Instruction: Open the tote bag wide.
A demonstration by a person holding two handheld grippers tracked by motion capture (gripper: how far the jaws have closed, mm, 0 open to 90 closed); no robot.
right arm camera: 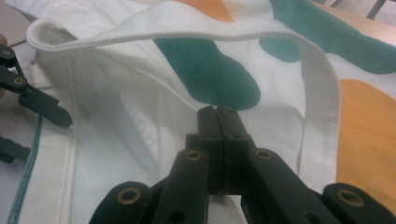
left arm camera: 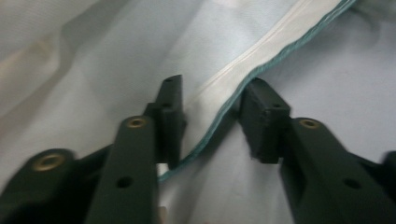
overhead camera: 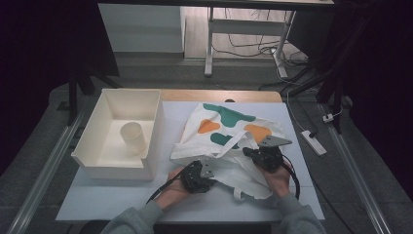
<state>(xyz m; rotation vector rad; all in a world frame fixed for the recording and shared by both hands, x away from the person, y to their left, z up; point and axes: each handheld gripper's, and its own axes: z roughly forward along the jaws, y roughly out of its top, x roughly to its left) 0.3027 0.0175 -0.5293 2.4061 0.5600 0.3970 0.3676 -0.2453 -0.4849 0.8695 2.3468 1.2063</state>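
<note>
My left gripper (overhead camera: 203,171) sits at the near left of the bag (overhead camera: 229,141), its body on the table (overhead camera: 112,200). In the left gripper view the jaws straddle the bag's teal-stitched edge (left arm camera: 219,112). The left pad (left arm camera: 170,119) is at the hem, the right pad (left arm camera: 261,119) just beside it. A gap shows on both sides, so it isn't clenched on the fabric: released, cloth between the jaws.

My right gripper (overhead camera: 253,153) is at the bag's near right. In the right gripper view the jaws are pressed flat together (right arm camera: 218,140). The tips sit against white cloth just below a green blotch (right arm camera: 210,74). I can't tell whether a fold is pinched between them.

The bag lies crumpled at mid-table, the printed side with its green and orange patches up. One strap (right arm camera: 187,35) arcs up over the cloth ahead of the right gripper and drops down its right side. My left gripper's jaw tips (right arm camera: 28,98) show at the far left of that view, beside the teal seam.

Left of the bag and well apart from both grippers is a white tray (overhead camera: 156,126) with a cup (overhead camera: 133,138) standing upright in it.
</note>
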